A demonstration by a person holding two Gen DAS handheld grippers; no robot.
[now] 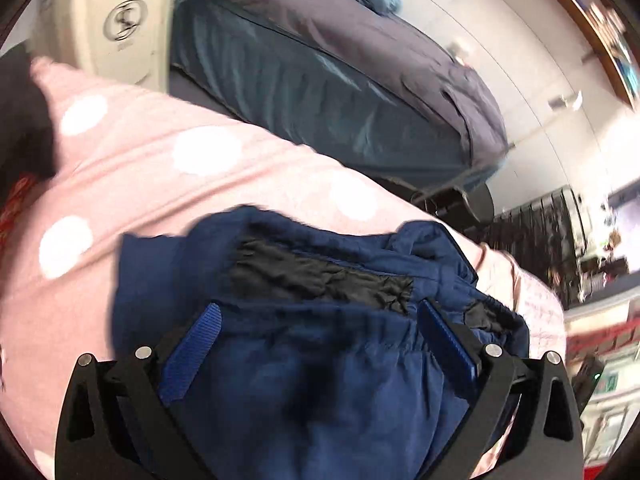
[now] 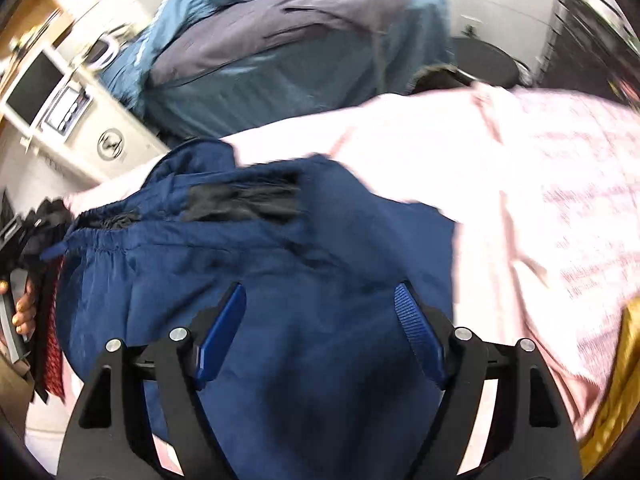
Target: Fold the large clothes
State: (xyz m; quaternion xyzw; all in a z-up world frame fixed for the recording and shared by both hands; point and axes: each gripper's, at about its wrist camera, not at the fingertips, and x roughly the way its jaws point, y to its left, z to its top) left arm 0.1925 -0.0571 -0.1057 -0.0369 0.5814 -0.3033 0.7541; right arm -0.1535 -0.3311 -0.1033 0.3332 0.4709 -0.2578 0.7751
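A navy blue garment [image 1: 304, 360] with an elastic waistband and a black inner lining [image 1: 320, 276] lies bunched on a pink sheet with white dots [image 1: 168, 160]. My left gripper [image 1: 320, 312] is open, its blue-padded fingers [image 1: 448, 340] spread wide on either side of the blue cloth. In the right wrist view the same garment [image 2: 280, 240] lies under my right gripper [image 2: 320, 292], which is also open with its fingers [image 2: 416, 320] spread over the cloth. The black lining [image 2: 244, 200] shows near the waistband.
A grey and blue padded bag or cover [image 1: 340, 72] sits beyond the pink sheet, and shows in the right wrist view [image 2: 288, 60] too. A cream appliance [image 2: 60, 92] stands at the left. A pink checked cloth [image 2: 560, 200] lies at the right. The other hand [image 2: 24, 308] holds its gripper at the left edge.
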